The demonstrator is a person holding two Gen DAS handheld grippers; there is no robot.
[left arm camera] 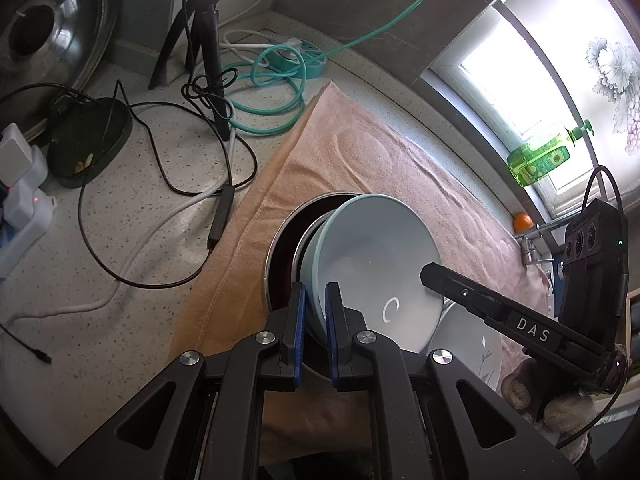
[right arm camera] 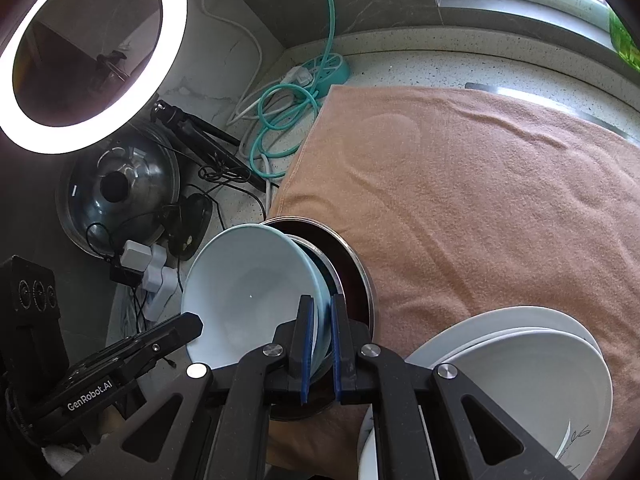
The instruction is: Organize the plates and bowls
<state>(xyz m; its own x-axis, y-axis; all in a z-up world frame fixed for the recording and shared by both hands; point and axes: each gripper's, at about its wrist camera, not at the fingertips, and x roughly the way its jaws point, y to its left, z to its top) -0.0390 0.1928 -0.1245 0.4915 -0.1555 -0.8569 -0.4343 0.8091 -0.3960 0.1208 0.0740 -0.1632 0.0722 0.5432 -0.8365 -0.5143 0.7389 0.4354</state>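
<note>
A pale blue bowl hangs tilted over a steel bowl with a dark inside, which rests on a pink-brown towel. My left gripper is shut on the blue bowl's near rim. At the opposite rim my right gripper is also shut on it, and its black finger reaches over the bowl in the left wrist view. A second steel rim shows just behind the blue bowl. White plates are stacked beside the bowls on the towel.
Black cables, a tripod, a teal power strip with its hose-like cord and a big pot lid crowd the speckled counter. A lit ring light hangs above. A green bottle stands on the windowsill.
</note>
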